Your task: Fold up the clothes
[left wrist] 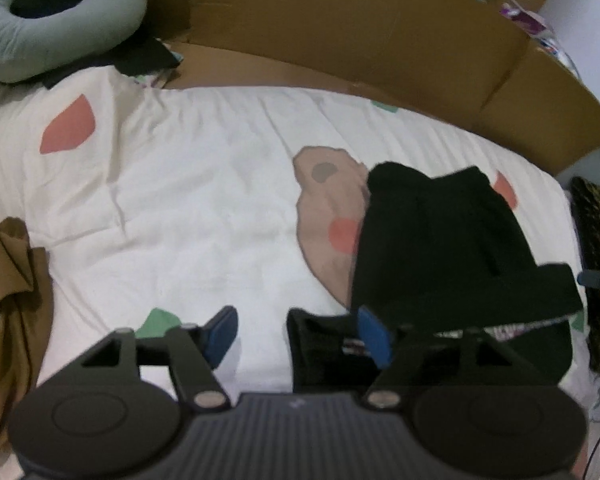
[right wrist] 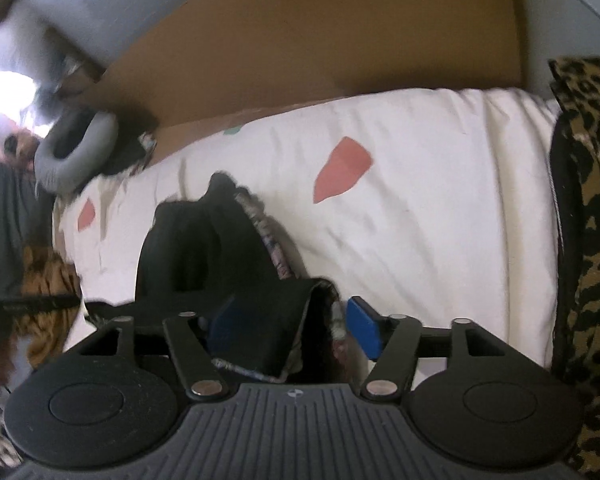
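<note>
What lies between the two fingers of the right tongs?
In the right wrist view, a fold of the black garment lies between the open right tongs, with its patterned lining showing.

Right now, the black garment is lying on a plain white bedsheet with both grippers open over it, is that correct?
Not quite: the bedsheet is white with coloured patches, not plain, as the left wrist view shows. The black garment does lie on it, with the left gripper and right gripper open.
</note>
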`<state>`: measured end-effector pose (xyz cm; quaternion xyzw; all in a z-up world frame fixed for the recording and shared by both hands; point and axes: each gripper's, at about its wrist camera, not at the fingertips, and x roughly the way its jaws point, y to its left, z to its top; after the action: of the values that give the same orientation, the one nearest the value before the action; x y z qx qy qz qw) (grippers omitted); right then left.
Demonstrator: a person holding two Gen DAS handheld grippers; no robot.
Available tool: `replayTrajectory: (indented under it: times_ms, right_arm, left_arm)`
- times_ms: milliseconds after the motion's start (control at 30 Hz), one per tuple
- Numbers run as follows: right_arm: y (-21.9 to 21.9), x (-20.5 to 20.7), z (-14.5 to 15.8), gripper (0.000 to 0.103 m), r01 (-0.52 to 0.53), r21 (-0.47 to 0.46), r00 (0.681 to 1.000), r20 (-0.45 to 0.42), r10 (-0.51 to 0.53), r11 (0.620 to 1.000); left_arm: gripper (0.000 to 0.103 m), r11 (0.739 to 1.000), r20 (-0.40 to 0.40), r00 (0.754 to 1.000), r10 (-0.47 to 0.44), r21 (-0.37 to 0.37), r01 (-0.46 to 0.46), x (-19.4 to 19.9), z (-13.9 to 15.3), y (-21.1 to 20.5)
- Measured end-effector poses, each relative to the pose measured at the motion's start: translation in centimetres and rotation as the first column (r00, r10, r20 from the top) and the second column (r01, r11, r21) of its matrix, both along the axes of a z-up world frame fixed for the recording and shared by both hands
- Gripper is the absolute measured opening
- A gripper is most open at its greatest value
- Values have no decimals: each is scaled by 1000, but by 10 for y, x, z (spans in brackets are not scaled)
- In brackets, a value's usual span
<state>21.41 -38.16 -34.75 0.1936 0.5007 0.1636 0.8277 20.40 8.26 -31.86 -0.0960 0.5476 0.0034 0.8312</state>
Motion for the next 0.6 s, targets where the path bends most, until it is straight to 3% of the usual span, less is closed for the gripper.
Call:
replayTrajectory:
  times_ms: [67,233,600]
  right_arm:
    - [10,-5,-3,86,-33,-10,999,7,33,999]
    - [34,-9,-12,88,-102,-113,995,2,103,988]
    - [58,-23,-28,91,-183,-210,982,-3,186,961]
  left_arm:
    - [81,1000,-24,1000,-3,-20,3,-3,-6,-3]
    - [82,998,-43,997,-57,-24,56,-11,-19,-21]
    - [82,990,-94,986,-141,14,142,-17,-54,-47]
